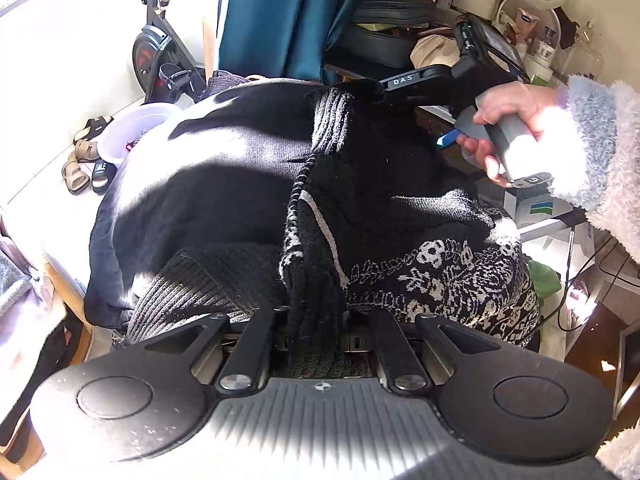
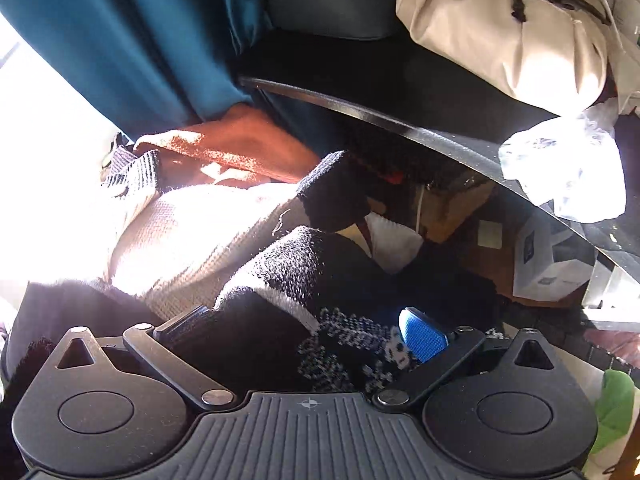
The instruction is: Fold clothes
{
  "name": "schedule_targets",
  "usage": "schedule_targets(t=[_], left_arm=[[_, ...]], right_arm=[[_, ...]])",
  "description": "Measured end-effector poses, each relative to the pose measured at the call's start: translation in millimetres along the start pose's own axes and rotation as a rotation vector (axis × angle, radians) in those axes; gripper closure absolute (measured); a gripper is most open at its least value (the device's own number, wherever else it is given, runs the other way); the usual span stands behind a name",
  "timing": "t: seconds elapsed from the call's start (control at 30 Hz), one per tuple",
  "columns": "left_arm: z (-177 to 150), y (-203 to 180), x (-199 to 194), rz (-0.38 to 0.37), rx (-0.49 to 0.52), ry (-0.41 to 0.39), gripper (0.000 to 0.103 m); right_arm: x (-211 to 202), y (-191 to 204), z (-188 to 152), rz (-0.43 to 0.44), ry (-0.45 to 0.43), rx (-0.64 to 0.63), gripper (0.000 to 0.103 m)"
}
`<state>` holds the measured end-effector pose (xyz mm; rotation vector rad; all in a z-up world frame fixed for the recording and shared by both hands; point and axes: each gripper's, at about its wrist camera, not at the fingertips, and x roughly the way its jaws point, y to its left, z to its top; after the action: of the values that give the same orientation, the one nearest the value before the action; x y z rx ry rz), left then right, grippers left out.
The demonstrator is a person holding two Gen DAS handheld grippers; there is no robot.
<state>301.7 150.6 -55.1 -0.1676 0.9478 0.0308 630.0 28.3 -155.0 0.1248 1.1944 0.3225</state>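
A black knit sweater with a white skull pattern [image 1: 440, 272] lies spread over a pile of dark clothes [image 1: 208, 168]. My left gripper [image 1: 316, 316] is shut on a bunched fold of the sweater near its ribbed hem. My right gripper [image 1: 376, 92], held in a hand with a fluffy sleeve, pinches the sweater's far edge by the ribbed cuff [image 1: 332, 120]. In the right wrist view the right gripper [image 2: 304, 332] holds the sweater [image 2: 344, 344] between its jaws, with the blue pad [image 2: 422, 338] of one finger showing beside the fabric.
A cream knit garment [image 2: 188, 236] and an orange cloth [image 2: 236, 140] lie beyond. A black desk edge [image 2: 400, 120] with a cream bag [image 2: 504, 36] is close on the right. An exercise bike [image 1: 160, 52], white basin [image 1: 132, 128] and sandals [image 1: 84, 164] stand left.
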Motion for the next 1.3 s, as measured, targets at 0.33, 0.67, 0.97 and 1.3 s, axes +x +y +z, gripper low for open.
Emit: schedule_targets(t=[0.33, 0.67, 0.97, 1.3], left_arm=[[-6.1, 2.7, 8.4, 0.002, -0.03, 0.033, 0.094], [0.8, 5.9, 1.8, -0.007, -0.122, 0.011, 0.094], [58.5, 26.7, -62.1, 0.025, -0.214, -0.249, 0.095], [100.3, 32.1, -131.8, 0.124, -0.104, -0.554, 0.095]], right_arm=[[-34.0, -25.8, -7.4, 0.06, 0.026, 0.049, 0.042], [-19.6, -35.0, 8.4, 0.175, 0.056, 0.234, 0.086], [-160.8, -54.7, -14.4, 0.3, -0.288, 0.193, 0.091], [-327.5, -28.1, -74.8, 0.491, -0.588, 0.144, 0.092]])
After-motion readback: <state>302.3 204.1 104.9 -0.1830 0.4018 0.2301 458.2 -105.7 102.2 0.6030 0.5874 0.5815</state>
